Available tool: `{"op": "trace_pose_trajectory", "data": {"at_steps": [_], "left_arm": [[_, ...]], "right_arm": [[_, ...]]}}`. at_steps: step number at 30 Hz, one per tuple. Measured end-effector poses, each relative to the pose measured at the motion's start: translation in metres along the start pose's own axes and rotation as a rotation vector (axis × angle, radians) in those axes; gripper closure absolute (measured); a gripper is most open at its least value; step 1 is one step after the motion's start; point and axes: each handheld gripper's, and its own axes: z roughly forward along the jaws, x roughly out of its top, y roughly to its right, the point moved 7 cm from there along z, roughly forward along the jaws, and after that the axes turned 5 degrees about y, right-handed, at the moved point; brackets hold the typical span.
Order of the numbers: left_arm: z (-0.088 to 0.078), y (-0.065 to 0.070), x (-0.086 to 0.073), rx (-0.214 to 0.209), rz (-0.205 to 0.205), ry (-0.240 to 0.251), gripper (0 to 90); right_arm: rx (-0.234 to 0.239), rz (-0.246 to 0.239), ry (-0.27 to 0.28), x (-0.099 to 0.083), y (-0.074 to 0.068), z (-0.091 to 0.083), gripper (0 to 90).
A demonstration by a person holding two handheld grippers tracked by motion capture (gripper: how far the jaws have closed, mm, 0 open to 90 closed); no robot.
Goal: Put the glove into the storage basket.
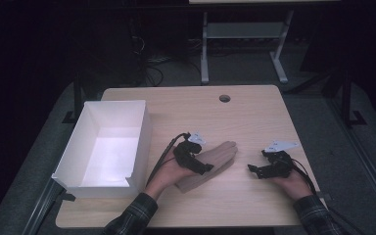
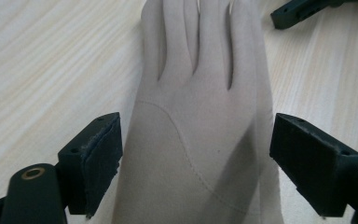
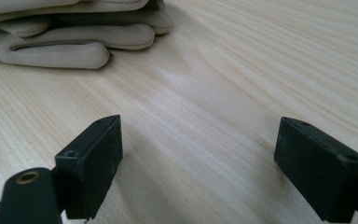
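A beige glove (image 1: 221, 152) lies flat on the wooden table (image 1: 254, 117), its fingers pointing away to the upper right. My left gripper (image 1: 200, 164) hovers over the glove's wrist end. In the left gripper view the glove (image 2: 196, 93) runs between the jaws of the left gripper (image 2: 196, 158), which stand open on either side with the pads off the fabric. My right gripper (image 1: 254, 170) rests to the right of the glove, pointing left at it. In the right gripper view the right gripper (image 3: 198, 163) is open over bare wood, and the glove's fingers (image 3: 65, 42) lie farther off at the upper left.
An open white box (image 1: 142, 127) stands at the table's left side, close to the left forearm. A round cable hole (image 1: 224, 98) sits near the far edge. The tip of the right gripper (image 2: 303, 9) appears at the top right of the left gripper view.
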Motion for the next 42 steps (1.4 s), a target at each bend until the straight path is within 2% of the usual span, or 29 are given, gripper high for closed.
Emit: {"op": "trace_pose_trajectory", "data": {"at_steps": [3,5,6,10,13,15,23,25,28,35,38,39,40,42], "left_arm": [[0.003,0.003,0.000,0.007,-0.011,0.013,15.9],[0.005,0.005,-0.001,0.008,-0.006,0.005,15.3],[0.006,0.005,-0.002,0.004,0.010,-0.010,14.8],[0.010,0.008,-0.004,0.003,-0.003,-0.009,13.8],[0.015,0.010,-0.008,0.019,0.035,-0.041,13.6],[0.019,0.012,-0.011,0.052,0.064,-0.062,13.2],[0.022,0.013,-0.015,0.043,0.058,-0.067,13.7],[0.021,0.013,-0.014,0.043,0.064,-0.063,16.7],[0.019,0.016,-0.014,0.026,0.072,-0.063,26.9],[0.015,0.020,-0.013,-0.005,0.078,-0.058,58.0],[0.015,0.021,-0.012,-0.010,0.067,-0.063,63.9],[0.015,0.021,-0.012,-0.011,0.066,-0.066,64.7],[0.016,0.021,-0.012,-0.011,0.049,-0.056,65.3],[0.014,0.019,-0.012,-0.019,0.052,-0.066,66.0]], "right_arm": [[0.000,0.000,0.000,0.000,0.000,0.000,14.6],[-0.001,0.000,0.000,0.000,0.000,0.000,14.6],[0.000,0.000,0.001,0.000,0.000,0.000,14.6],[0.000,0.001,0.000,0.000,0.000,0.000,14.6],[0.000,0.001,0.000,0.000,0.000,0.000,14.6],[-0.001,0.001,0.000,0.000,0.000,0.000,14.6],[0.000,0.000,0.000,0.000,0.000,0.000,14.6],[0.000,0.001,0.000,0.000,0.000,0.000,14.6],[0.000,0.001,0.000,0.000,0.000,0.000,14.6],[0.000,0.001,0.000,0.000,0.000,0.000,14.6],[-0.001,0.001,0.000,0.000,0.000,0.000,14.6],[-0.002,0.001,0.001,0.000,0.000,0.000,14.6],[-0.001,0.001,0.001,0.000,0.000,0.000,14.6],[-0.003,0.001,0.000,0.000,0.000,0.000,14.6]]}}
